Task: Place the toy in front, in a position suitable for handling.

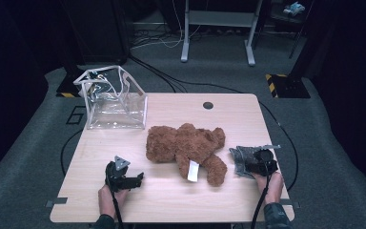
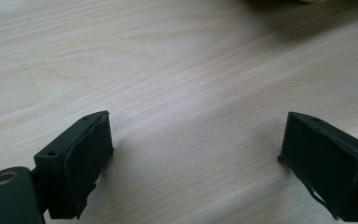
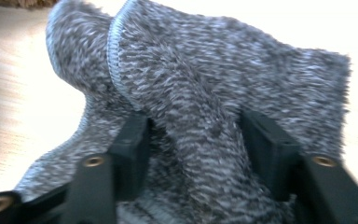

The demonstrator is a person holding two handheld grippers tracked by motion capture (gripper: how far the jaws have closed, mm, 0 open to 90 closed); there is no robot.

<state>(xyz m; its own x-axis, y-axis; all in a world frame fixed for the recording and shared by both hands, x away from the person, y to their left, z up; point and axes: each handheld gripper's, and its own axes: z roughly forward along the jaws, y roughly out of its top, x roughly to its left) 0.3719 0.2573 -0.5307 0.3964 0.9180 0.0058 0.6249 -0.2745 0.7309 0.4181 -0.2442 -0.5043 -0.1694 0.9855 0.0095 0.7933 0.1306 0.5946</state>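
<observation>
A brown teddy bear [image 1: 186, 145] lies on its side in the middle of the wooden table [image 1: 171, 205], a white tag [image 1: 193, 171] hanging from it. Right of the bear lies a grey knitted cloth [image 1: 240, 157]. My right gripper [image 1: 259, 162] sits on that cloth. In the right gripper view a raised fold of the grey cloth [image 3: 205, 93] is pinched between the two pads of this gripper [image 3: 193, 135]. My left gripper [image 1: 137, 180] rests left of the bear, pointing toward it. Its jaws [image 2: 196, 140] stand wide open over bare wood with nothing between them.
A clear plastic bag [image 1: 114, 102] with white straps stands upright at the table's back left corner. A round cable hole [image 1: 208, 105] sits near the back edge. Beyond the table are carpet, cables and the legs of another desk [image 1: 186, 47].
</observation>
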